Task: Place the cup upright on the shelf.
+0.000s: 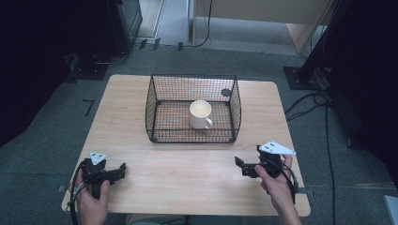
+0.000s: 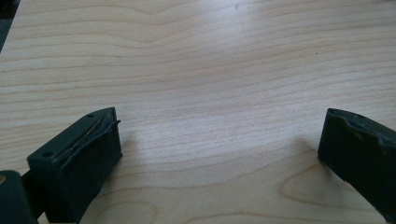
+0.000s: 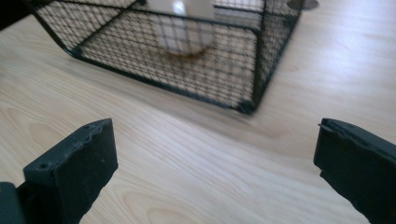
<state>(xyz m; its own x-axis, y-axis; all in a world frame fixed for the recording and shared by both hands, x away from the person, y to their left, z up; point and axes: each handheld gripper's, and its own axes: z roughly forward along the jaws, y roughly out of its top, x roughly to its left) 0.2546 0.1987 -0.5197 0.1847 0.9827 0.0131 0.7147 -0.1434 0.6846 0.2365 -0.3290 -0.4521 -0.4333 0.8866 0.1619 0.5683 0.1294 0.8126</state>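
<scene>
1. Table (image 1: 187, 178): a light wooden top with rounded corners, standing on grey carpet; wood grain runs across it in both gripper views.
2. Wire basket (image 1: 162, 101): black mesh, open at the top, set on the table's far half, toward 12 o'clock from the person and about centred between the table's side edges. In the right gripper view its near corner (image 3: 245, 106) lies ahead of the jaws, toward 12 o'clock.
3. Mug (image 1: 201, 115): white, upright, standing inside the wire basket, right of the basket's centre, with its handle turned toward about 5 o'clock. Seen through the mesh in the right gripper view (image 3: 184, 28), slightly blurred.
4. Left gripper (image 1: 121, 168): held by the person's left hand (image 1: 91, 199) at the table's near left corner, around 7 o'clock from the basket and well apart from it. Its jaws stand wide apart over bare wood, released and grasping nothing (image 2: 219, 140).
5. Right gripper (image 1: 240, 165): held by the right hand (image 1: 272, 180) near the table's near right edge, around 5 o'clock from the basket. Its jaws likewise stand wide apart and empty (image 3: 215, 149), directed at the basket's near corner.
6. Dark round mark (image 1: 226, 92): on the table top behind the basket, seen through the mesh; what it is cannot be told.
</scene>
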